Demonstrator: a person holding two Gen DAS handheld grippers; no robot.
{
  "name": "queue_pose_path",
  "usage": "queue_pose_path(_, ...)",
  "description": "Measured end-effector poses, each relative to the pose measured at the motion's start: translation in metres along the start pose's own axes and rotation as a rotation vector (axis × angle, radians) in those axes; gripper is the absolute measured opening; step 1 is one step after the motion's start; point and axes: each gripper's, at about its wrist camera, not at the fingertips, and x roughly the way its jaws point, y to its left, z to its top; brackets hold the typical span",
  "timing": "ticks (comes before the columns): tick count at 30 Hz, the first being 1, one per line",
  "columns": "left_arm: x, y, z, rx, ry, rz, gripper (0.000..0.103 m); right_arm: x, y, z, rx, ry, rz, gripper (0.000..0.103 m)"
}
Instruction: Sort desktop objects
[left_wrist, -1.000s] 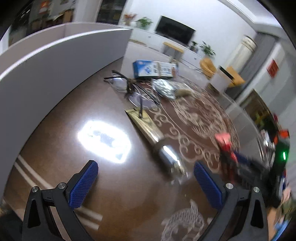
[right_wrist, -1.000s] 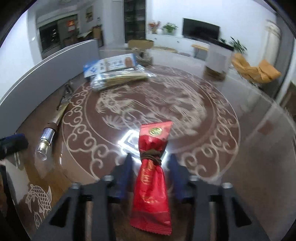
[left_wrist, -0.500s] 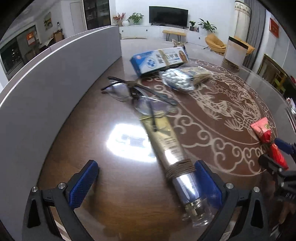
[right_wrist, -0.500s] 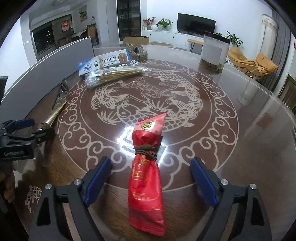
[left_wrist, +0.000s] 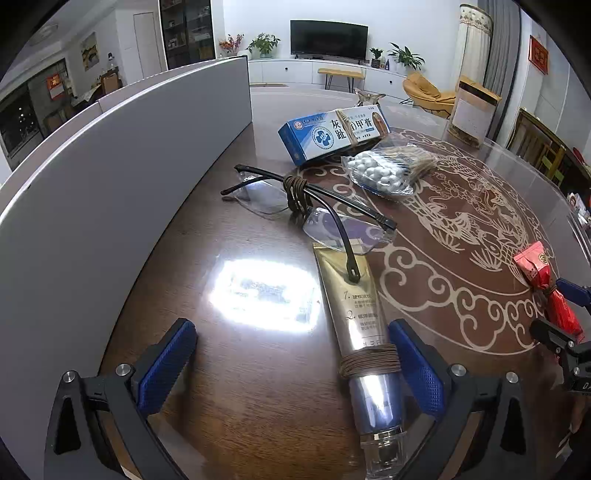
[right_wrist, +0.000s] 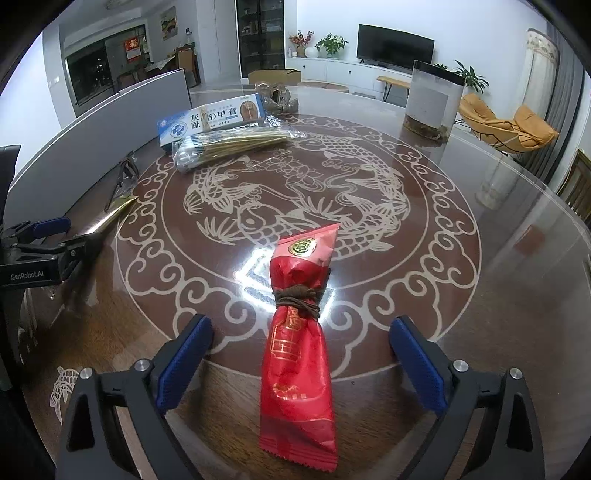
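My left gripper is open low over the table. A gold and silver tube bound with brown cord lies just inside its right finger. A pair of glasses lies beyond the tube, one arm resting on it. My right gripper is open around a red snack packet tied with brown cord, lying flat between the fingers without touching them. The packet also shows in the left wrist view.
A blue and white box and a bag of cotton swabs lie at the back of the round table. A grey partition curves along the left. A clear container stands at the far right.
The right gripper opened and released the red packet onto the table. The left gripper swung left and steadied over the tube and glasses.
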Motion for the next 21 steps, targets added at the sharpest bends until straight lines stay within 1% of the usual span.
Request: queue_pose_path(21, 0.0003, -0.0002, -0.0001, -0.001, 0.000, 0.000, 0.103, 0.0000, 0.0007, 0.0002, -0.001, 0.003, 0.003, 0.099)
